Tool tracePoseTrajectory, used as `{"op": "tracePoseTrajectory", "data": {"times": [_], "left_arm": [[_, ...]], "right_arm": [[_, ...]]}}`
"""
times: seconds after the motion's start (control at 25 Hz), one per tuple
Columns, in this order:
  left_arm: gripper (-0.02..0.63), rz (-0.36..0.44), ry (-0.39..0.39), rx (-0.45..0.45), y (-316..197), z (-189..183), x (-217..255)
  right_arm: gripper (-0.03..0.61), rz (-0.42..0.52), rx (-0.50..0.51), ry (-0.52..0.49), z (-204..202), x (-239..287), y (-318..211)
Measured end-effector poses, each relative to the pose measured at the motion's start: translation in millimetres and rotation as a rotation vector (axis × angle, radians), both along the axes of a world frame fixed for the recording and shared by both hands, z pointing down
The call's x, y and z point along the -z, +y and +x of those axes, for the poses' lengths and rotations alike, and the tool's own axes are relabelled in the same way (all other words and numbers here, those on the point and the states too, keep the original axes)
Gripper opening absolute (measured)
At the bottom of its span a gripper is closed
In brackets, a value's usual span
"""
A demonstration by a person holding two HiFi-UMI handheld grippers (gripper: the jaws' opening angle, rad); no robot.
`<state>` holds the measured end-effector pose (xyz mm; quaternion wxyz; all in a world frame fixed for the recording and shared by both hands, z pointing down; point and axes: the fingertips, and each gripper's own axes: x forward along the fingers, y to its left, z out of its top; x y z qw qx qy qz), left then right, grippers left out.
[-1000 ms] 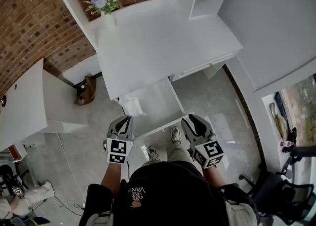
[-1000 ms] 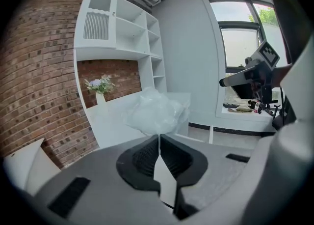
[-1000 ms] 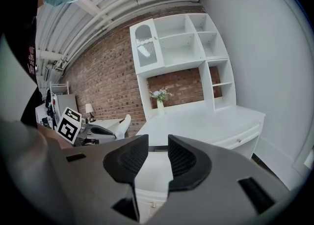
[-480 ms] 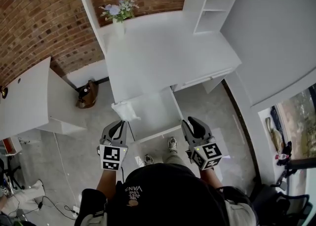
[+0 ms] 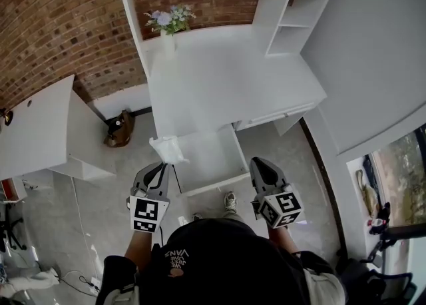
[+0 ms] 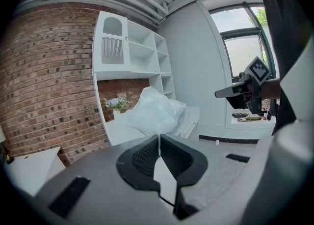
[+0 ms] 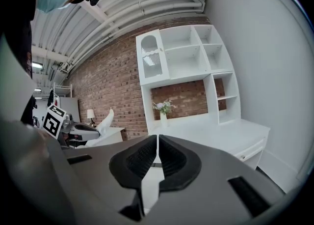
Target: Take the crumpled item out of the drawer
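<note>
The crumpled white item [image 5: 168,148] hangs from my left gripper [image 5: 163,165], which is shut on its lower edge. It sits above the left edge of the open white drawer [image 5: 212,155]. In the left gripper view the item [image 6: 154,111] bulges just past the left gripper [image 6: 159,138]. My right gripper [image 5: 257,162] hovers at the drawer's front right corner. Its jaws are closing, almost together, with nothing between them, as the right gripper [image 7: 157,140] shows in its own view. That view also shows the item [image 7: 105,123] far left.
The drawer belongs to a white desk [image 5: 226,77] with a vase of flowers [image 5: 170,24] and a shelf unit [image 5: 293,10] at the back. A white cabinet [image 5: 40,130] stands at the left, with a brown bag [image 5: 120,129] on the floor beside it.
My left gripper has drawn the crumpled item up and left, out of the drawer's front left corner. The right gripper's jaws have come together. The head view has tilted further back.
</note>
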<state>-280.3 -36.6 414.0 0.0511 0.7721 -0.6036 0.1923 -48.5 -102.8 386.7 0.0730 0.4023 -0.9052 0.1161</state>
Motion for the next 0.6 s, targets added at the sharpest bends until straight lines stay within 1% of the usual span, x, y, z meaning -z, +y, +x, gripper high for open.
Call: {"op": "tracePoseTrajectory", "data": {"times": [0.08,0.28,0.44,0.6], "left_arm": [[0.017,0.018,-0.003,0.002,0,-1,7],[0.017,0.043,-0.012,0.019,-1,-2,18],[0.017,0.046,-0.013,0.041,1,-2,21],[0.017,0.053,-0.008,0.08,3,-6,24]], "right_arm": [[0.005,0.008,0.006,-0.005,-2,3,-2],[0.002,0.011,0.041,-0.017,-6,4,-8],[0.002,-0.008,0.07,0.004,-7,0,-13],[0.002,0.007,0.092,0.027,-11,4,-21]]}}
